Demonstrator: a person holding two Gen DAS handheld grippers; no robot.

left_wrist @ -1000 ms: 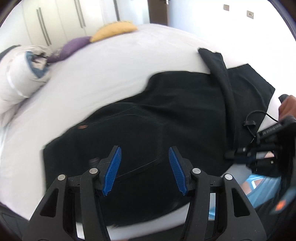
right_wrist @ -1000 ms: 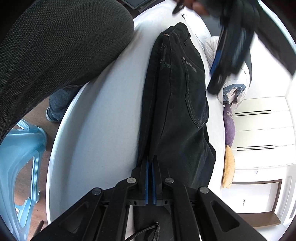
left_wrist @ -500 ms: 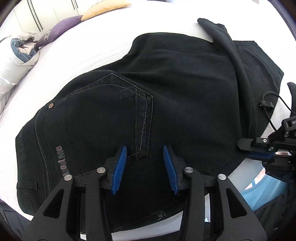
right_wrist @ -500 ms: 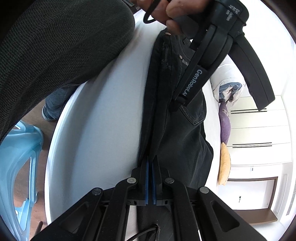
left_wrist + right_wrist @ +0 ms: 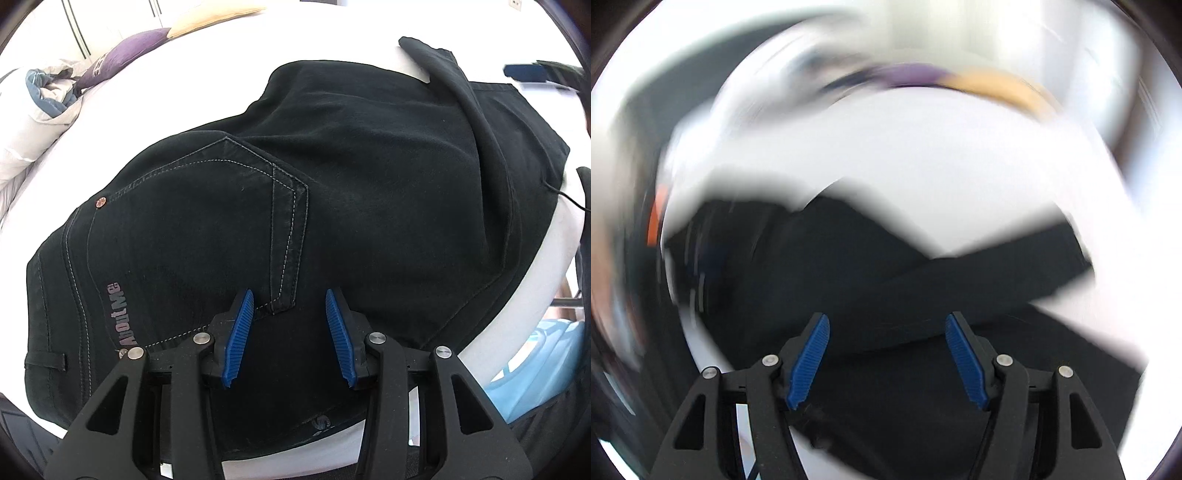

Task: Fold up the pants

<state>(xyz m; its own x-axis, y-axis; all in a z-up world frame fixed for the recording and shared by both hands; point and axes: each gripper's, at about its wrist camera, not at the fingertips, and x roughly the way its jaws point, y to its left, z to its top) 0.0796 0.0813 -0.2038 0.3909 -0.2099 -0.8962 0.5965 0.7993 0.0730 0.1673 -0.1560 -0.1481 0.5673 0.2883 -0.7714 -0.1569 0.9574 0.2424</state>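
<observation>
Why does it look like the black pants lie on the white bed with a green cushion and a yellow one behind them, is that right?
Not quite. The cushion next to the yellow cushion is purple, not green; the left wrist view shows it clearly. The rest holds: the black pants lie on the white bed, with both cushions behind them.

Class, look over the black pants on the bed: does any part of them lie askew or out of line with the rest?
Yes. On the black pants, a narrow strip of fabric runs slantwise across the far end, raised in a ridge with its tip past the edge on the white bed. The rest lies flat.
</observation>
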